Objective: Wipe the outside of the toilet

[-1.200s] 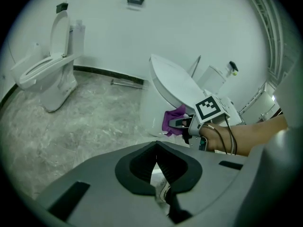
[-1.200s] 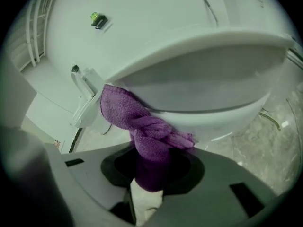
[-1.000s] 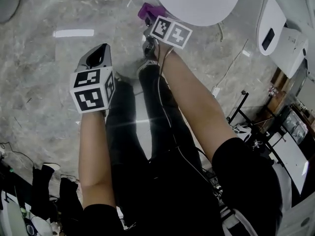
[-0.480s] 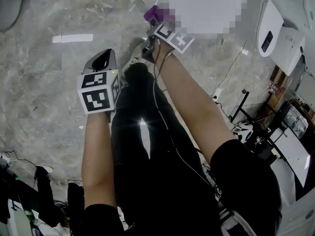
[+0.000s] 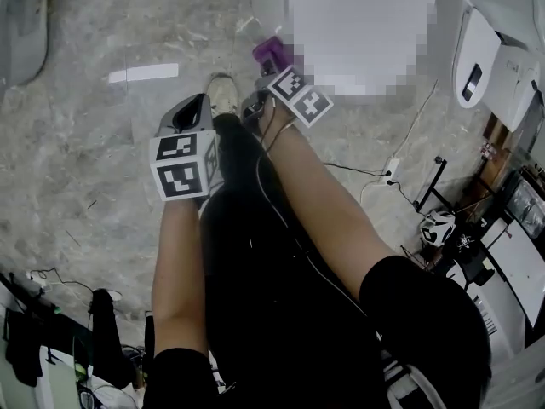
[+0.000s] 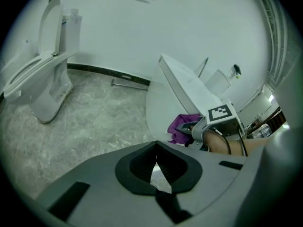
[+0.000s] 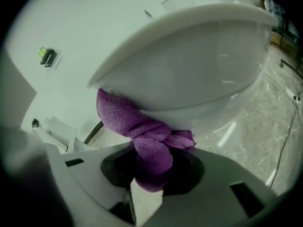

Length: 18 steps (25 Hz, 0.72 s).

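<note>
Holding your left claw clenched on nothing over the marbled floor, your right claw grasping a bunched purple cloth, cloth pressed against the white toilet bowl's outside, just under its rim

We are seeing a purple cloth with a coarse, nubbly weave, quite matt, bunching in the right gripper, whose grey shell is looking like smooth matt plastic. The toilet is shining white and glossy, probably glazed ceramic. The floor is showing grey veined stone, polished enough to be catching glare. The left gripper is wearing the same dull grey, with black ribbed pads.
</note>
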Each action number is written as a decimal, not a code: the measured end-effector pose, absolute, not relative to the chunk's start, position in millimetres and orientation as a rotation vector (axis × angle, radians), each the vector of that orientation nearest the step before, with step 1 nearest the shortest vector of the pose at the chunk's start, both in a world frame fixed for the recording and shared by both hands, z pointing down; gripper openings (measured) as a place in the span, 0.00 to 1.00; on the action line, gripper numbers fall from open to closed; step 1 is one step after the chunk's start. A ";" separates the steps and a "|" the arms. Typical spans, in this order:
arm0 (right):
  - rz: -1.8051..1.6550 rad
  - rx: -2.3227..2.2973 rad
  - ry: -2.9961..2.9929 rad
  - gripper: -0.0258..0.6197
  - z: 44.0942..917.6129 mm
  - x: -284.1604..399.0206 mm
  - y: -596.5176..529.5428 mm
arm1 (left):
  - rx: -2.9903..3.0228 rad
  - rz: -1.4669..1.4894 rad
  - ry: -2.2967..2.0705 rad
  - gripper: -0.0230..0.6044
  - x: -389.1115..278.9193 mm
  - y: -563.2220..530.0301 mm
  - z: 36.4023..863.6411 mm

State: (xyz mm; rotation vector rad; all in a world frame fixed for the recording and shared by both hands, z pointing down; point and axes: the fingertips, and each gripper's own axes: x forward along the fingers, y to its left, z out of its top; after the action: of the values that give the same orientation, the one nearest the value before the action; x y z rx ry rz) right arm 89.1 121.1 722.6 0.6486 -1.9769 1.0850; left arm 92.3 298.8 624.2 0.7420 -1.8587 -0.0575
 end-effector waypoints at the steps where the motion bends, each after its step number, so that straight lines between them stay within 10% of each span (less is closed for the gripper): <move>1: 1.103 0.663 -1.965 0.23 722.3 84.6 121.7 | 0.741 -0.058 -1.855 0.05 82.7 297.1 622.3; 18: 1.252 0.920 -1.845 0.23 724.0 50.4 118.1 | 0.801 0.043 -1.782 0.05 -27.0 281.3 612.2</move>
State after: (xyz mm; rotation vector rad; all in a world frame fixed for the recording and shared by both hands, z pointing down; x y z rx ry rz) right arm 50.4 118.1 724.0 0.9202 -1.8448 1.2518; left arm -27.0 281.3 612.2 0.8010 -1.7823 0.0433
